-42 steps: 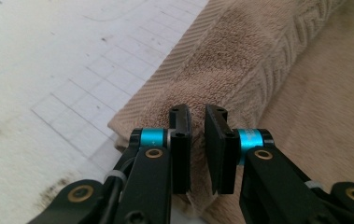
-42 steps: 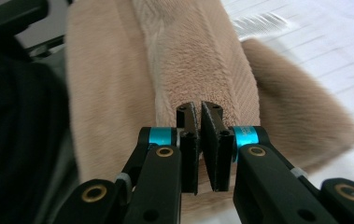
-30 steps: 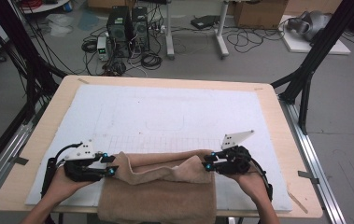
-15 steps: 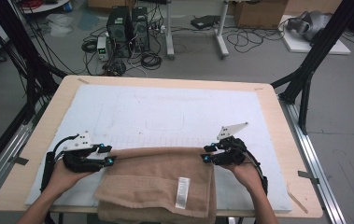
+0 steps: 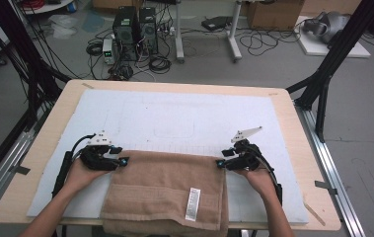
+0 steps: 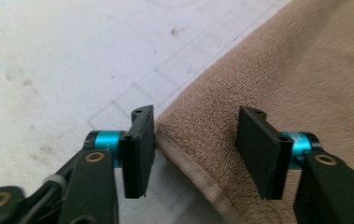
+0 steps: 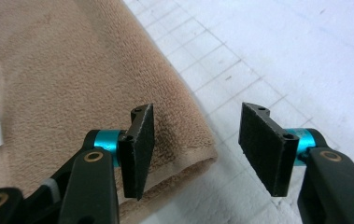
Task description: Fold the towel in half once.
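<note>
A tan towel (image 5: 167, 180) lies flat on the white mat (image 5: 184, 118), its near part hanging over the table's front edge, with a white label (image 5: 193, 203) facing up. My left gripper (image 5: 123, 161) sits at the towel's far left corner and my right gripper (image 5: 219, 163) at its far right corner. In the left gripper view the gripper (image 6: 195, 154) is open with the towel's corner (image 6: 282, 70) between the pads, untouched. In the right gripper view the gripper (image 7: 195, 154) is open over the towel's corner (image 7: 72, 70) and bare mat. Both pairs of jaws have just been opening.
The mat covers a wooden table (image 5: 303, 143) with bare margins at left and right. Black frame posts (image 5: 330, 64) stand at the table's far corners. Computer cases (image 5: 135, 27) and cables lie on the floor beyond.
Both grippers moved away from the person and down, carrying the bunched towel's edge. The towel now lies spread flat, its label showing, and both pairs of jaws have let go.
</note>
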Demonstrator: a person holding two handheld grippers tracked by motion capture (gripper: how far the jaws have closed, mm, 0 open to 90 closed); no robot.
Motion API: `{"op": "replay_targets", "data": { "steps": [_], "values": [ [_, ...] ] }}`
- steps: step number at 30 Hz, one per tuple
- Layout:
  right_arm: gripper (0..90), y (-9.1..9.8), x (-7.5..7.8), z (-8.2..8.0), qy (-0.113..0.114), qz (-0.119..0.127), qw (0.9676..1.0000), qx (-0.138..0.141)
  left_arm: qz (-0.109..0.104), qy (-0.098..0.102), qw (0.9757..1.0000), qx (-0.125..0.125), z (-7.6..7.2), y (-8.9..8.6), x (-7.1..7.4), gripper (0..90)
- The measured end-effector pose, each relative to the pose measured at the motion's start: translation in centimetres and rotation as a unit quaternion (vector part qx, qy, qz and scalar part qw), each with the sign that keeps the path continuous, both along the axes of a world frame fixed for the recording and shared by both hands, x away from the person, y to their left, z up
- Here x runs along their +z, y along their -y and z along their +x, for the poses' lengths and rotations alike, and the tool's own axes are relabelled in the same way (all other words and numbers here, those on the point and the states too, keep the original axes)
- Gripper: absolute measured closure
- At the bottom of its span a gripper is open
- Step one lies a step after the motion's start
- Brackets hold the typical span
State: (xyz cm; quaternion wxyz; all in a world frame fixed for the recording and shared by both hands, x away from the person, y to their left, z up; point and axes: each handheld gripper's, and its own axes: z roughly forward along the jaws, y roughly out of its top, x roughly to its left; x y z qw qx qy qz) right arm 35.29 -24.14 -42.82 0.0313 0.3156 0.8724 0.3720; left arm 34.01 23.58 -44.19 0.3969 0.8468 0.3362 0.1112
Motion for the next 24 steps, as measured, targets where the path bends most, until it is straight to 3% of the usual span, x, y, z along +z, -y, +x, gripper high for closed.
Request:
{"op": "replay_targets", "data": {
  "steps": [3,5,6,7,9,15,19,20,23,24],
  "values": [
    [47.0,-0.2,-0.4,0.3,-0.004,-0.007,1.0,0.001,-0.014,0.0,0.9999,0.0,0.2,-0.2,-0.1,61.4],
    [57.8,-0.5,-0.7,0.4,-0.013,-0.01,0.9998,0.011,-0.012,0.006,0.9999,-0.007,0.1,0.0,0.0,71.6],
    [62.2,-0.7,-0.9,0.4,-0.009,-0.015,0.9997,0.017,-0.007,0.009,0.9999,-0.012,0.0,0.1,0.0,75.4],
    [74.0,-0.9,-0.7,0.3,-0.01,-0.014,0.9994,0.029,-0.004,0.013,0.9998,-0.011,-0.1,0.2,0.1,78.6],
    [81.0,-1.3,-0.5,0.2,0.004,-0.022,0.999,0.04,0.003,0.026,0.9996,-0.009,-0.2,0.4,0.3,82.4],
    [84.5,-1.2,0.0,0.2,0.039,-0.022,0.9987,0.026,-0.011,0.057,0.998,0.023,0.1,0.7,0.9,85.1],
    [85.1,-0.6,0.6,0.9,0.058,0.003,0.9983,0.005,-0.023,0.072,0.9963,0.042,0.8,0.7,1.2,85.5],
    [85.2,-0.6,0.7,1.1,0.061,0.001,0.9981,0.002,-0.026,0.07,0.996,0.049,1.3,0.7,1.5,85.6],
    [85.3,-0.7,1.7,2.2,0.073,-0.008,0.9973,-0.007,-0.037,0.092,0.9929,0.066,2.4,1.0,2.7,85.7],
    [85.3,-0.8,2.1,2.7,0.074,-0.009,0.9972,-0.009,-0.032,0.096,0.9926,0.068,2.9,1.0,3.3,85.8]
  ]
}}
